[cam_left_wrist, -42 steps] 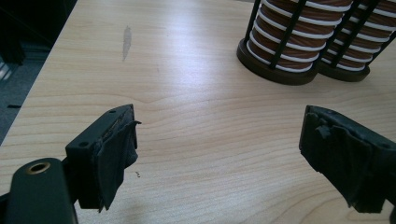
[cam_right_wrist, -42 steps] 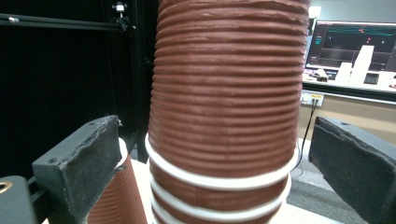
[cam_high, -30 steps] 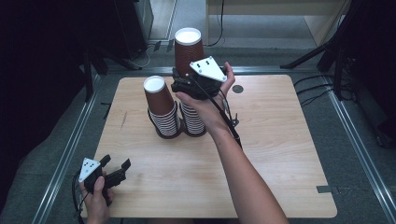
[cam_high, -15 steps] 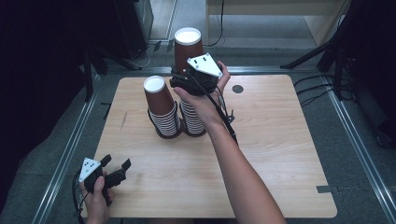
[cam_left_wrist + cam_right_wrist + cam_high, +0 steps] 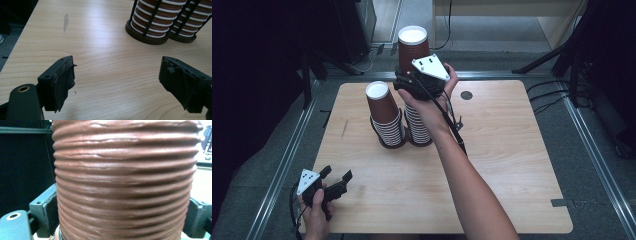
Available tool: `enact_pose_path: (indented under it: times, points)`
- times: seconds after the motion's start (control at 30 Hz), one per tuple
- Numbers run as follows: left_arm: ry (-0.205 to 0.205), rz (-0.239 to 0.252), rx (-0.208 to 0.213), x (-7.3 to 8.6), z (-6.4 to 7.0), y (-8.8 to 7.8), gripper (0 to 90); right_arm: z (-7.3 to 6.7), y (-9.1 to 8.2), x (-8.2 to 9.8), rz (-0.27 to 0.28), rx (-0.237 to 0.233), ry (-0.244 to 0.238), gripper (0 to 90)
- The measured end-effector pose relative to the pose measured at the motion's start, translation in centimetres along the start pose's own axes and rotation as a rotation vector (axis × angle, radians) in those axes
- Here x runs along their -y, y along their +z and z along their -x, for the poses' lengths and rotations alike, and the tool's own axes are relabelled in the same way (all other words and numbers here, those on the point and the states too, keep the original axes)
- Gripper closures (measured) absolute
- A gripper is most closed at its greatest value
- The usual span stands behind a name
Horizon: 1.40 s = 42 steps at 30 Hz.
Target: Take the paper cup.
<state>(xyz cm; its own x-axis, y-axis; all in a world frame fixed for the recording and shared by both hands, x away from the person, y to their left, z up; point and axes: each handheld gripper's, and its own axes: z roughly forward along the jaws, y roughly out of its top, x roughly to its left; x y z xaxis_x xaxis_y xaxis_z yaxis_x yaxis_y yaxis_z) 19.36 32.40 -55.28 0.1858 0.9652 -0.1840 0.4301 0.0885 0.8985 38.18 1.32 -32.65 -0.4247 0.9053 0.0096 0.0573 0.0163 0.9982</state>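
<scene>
Right gripper [image 5: 409, 85]: my jaws, just closing, clamp the top brown cup [image 5: 413, 45] of the taller stack [image 5: 418, 125] at the table [image 5: 512, 165] rear.
Left gripper [image 5: 337, 176]: I hold it parted, empty, near corner.
Shorter stack [image 5: 384, 117]: just beside.

two cup stacks [image 5: 384, 117], two grippers [image 5: 326, 186]

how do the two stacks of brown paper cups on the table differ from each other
The right cup stack stands taller than the left cup stack. The right claw has just been closing around the right stack's top cup; the left stack stands untouched. Both are ribbed brown cups with white insides, each in a black wire holder, side by side on the wooden table.
</scene>
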Motion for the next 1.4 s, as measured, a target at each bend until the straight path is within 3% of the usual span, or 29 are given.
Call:
enact_pose_path:
  times: [0.13, 0.73, 1.4]
  points:
    - [0.0, 0.001, -0.001, 0.0, 0.0, 0.0, 13.1, -0.1, -0.2, -0.8, 0.023, 0.008, 0.008, 11.3]
    - [-0.003, 0.0, 0.0, 0.0, 0.0, 0.0, 13.1, -0.5, -0.6, -4.0, 0.068, 0.028, -0.061, 11.5]
    - [-0.005, 0.0, 0.001, 0.0, -0.1, 0.0, 13.1, 0.2, -1.9, -6.9, 0.132, 0.037, -0.053, 11.5]
